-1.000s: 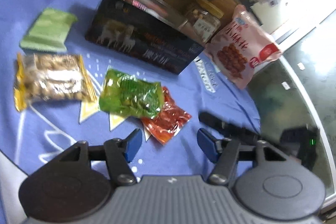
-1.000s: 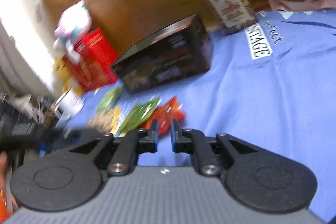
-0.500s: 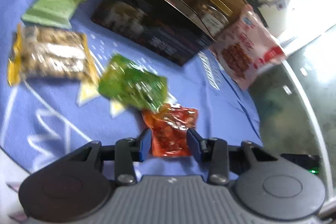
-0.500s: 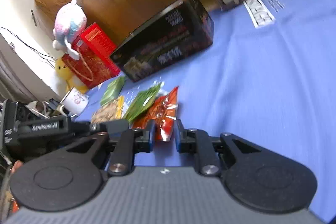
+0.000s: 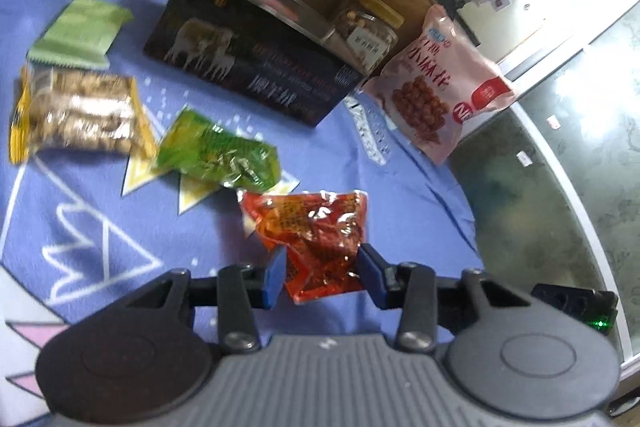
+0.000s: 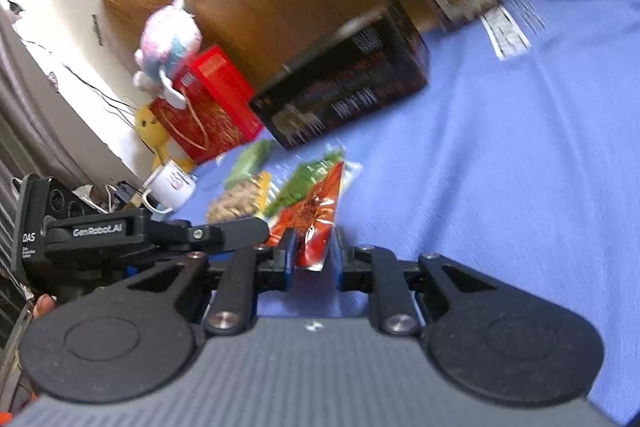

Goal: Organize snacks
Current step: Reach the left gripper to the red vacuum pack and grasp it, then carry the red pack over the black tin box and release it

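Note:
A red foil snack packet (image 5: 316,239) lies on the blue cloth (image 5: 100,219), with its near end between the fingers of my left gripper (image 5: 322,273), which is shut on it. A green packet (image 5: 218,157), a yellow-edged nut packet (image 5: 78,115) and a pale green packet (image 5: 78,33) lie to its left. In the right wrist view the red packet (image 6: 316,223) also sits between the narrowly parted fingers of my right gripper (image 6: 314,253); I cannot tell whether they touch it. The left gripper's body (image 6: 132,231) is at its left.
A black box (image 5: 248,63) stands behind the packets, with a nut jar (image 5: 366,35) and a pink bag (image 5: 440,83) to its right. A red box (image 6: 208,103), plush toys (image 6: 168,43) and a white mug (image 6: 170,185) are at the far left. The cloth ends at a glass table edge (image 5: 560,187).
My left gripper has closed in on the red packet and pulled it away from the green one. My right gripper has moved up to the same packet and opened slightly.

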### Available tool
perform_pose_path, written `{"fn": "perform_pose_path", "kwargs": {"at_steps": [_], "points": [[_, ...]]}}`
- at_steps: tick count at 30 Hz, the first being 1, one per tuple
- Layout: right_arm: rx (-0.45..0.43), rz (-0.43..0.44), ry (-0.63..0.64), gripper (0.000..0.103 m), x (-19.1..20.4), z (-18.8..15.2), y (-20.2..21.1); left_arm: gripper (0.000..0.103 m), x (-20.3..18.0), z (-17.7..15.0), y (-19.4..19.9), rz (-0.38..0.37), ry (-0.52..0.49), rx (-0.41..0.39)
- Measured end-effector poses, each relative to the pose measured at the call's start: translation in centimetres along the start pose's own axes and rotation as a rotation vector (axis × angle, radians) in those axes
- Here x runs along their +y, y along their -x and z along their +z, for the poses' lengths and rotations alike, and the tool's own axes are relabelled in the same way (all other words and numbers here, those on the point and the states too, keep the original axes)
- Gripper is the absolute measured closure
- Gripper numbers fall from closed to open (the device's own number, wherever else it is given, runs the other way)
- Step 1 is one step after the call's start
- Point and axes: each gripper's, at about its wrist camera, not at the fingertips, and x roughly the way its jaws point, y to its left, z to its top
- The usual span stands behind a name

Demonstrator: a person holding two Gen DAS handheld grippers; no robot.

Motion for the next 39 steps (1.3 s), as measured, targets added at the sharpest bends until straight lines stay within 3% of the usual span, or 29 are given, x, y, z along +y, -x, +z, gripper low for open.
{"fn": "perform_pose_path", "kwargs": {"at_steps": [4,6,9,15,17,22,24,28,30,31,33,35,36,39], "points": [[-0.020,0.015,0.041,0.085,0.8,0.9,-0.3,0.065,-0.3,0.2,-0.1,-0.055,0.011,0.000],[-0.003,0.029,0.044,0.087,0.7,0.9,-0.6,0.065,-0.4,0.0,-0.3,-0.035,-0.003,0.005],[-0.005,-0.024,0.058,0.085,0.4,0.3,-0.7,0.063,0.2,0.1,0.4,0.009,-0.010,-0.023],[-0.018,-0.059,-0.013,0.084,-1.6,0.1,0.1,0.044,3.0,0.5,2.1,0.043,0.065,-0.048],[-0.018,-0.060,-0.013,0.080,-1.6,0.1,0.0,0.039,3.3,0.3,1.8,0.035,0.072,-0.033],[0.034,-0.058,0.078,0.069,-0.4,-0.3,-1.1,0.039,3.2,-0.1,0.1,0.005,0.068,0.011],[0.058,-0.072,0.124,0.067,0.1,-0.7,-1.8,0.041,3.1,-0.1,-0.5,-0.013,0.073,0.019],[0.046,-0.101,0.194,0.065,1.2,-1.1,-2.5,0.067,2.6,-0.3,-1.9,-0.014,0.069,0.039],[0.043,-0.108,0.232,0.052,1.8,-1.4,-2.7,0.077,2.8,-0.3,-2.1,-0.003,0.079,0.038],[0.039,-0.112,0.244,0.049,2.1,-1.6,-2.8,0.084,3.0,-0.3,-2.1,0.005,0.090,0.039],[0.032,-0.136,0.302,0.047,2.9,-2.0,-2.9,0.090,3.6,-0.2,-2.0,-0.002,0.122,0.045],[0.023,-0.177,0.365,0.053,3.5,-2.4,-3.2,0.091,4.0,-0.2,-1.8,-0.004,0.136,0.049],[0.015,-0.194,0.375,0.064,3.7,-2.4,-3.3,0.091,3.8,-0.3,-1.7,-0.001,0.131,0.051],[-0.007,-0.205,0.352,0.072,3.4,-1.9,-2.9,0.091,3.2,-0.4,-1.2,-0.005,0.109,0.044]]}}
